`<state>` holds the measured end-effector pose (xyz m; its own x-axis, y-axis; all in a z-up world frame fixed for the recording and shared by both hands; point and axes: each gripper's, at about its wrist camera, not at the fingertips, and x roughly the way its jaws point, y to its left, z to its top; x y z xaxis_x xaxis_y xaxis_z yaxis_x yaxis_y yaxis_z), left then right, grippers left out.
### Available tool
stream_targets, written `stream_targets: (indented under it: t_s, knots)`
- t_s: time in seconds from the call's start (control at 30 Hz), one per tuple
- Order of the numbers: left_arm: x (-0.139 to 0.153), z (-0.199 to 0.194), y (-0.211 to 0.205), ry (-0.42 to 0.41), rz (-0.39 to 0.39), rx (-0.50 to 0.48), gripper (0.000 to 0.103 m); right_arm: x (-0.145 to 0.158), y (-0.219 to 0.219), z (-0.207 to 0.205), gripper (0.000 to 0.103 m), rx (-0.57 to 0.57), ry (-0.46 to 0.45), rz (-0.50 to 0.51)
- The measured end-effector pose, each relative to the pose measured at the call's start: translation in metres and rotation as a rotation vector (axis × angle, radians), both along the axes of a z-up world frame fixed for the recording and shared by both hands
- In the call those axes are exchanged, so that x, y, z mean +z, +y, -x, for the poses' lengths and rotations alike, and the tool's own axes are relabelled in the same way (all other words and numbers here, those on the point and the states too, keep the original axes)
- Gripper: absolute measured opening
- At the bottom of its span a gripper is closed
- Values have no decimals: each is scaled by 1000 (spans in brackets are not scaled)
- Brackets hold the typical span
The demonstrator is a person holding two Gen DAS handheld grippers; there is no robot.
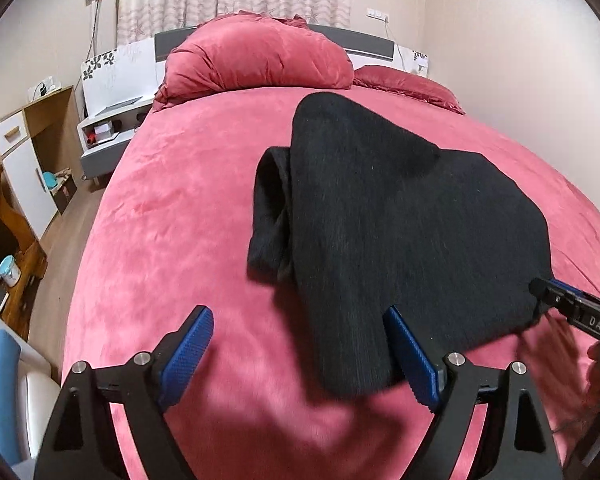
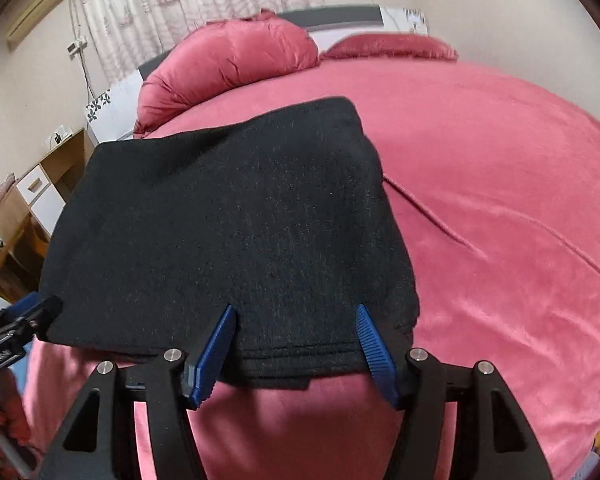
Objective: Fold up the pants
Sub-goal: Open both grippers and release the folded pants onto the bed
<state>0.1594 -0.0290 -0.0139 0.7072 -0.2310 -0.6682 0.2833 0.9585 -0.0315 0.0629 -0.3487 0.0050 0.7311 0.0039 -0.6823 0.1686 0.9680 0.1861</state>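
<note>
Black pants (image 2: 236,216) | near edge between right gripper (image 2: 296,344) fingers

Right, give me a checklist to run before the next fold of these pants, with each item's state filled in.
1. Black pants lie on the pink bed cover, already folded over: ok.
2. Left gripper open, near edge of the pants partly between its fingers: ok.
3. Right gripper open, straddling the near hem: ok.
4. Layers aligned: not ok; in the left wrist view a lower layer sticks out at the left side.
5. Top surface smooth, no big wrinkles: ok.
6. Whether either gripper touches the cloth: cannot tell.
</note>
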Motion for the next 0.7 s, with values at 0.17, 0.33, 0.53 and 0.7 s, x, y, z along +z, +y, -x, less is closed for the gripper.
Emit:
stream_targets:
  t_s: [0.17,0.33,0.53,0.7]
  knots:
    - [-10,30,3,16,-29,7,88,-5,-4,24,62,-41,21,-33]
    - [-31,57,-7,57,-72,-14,88,-20,3,41,62,-51,106,-58]
    - [-42,63,-20,72,-131,10,94,-23,17,51,66,-80,122,-81]
    - [-49,65,-19,118,-84,38,96,-27,34,41,79,-42,130,-44]
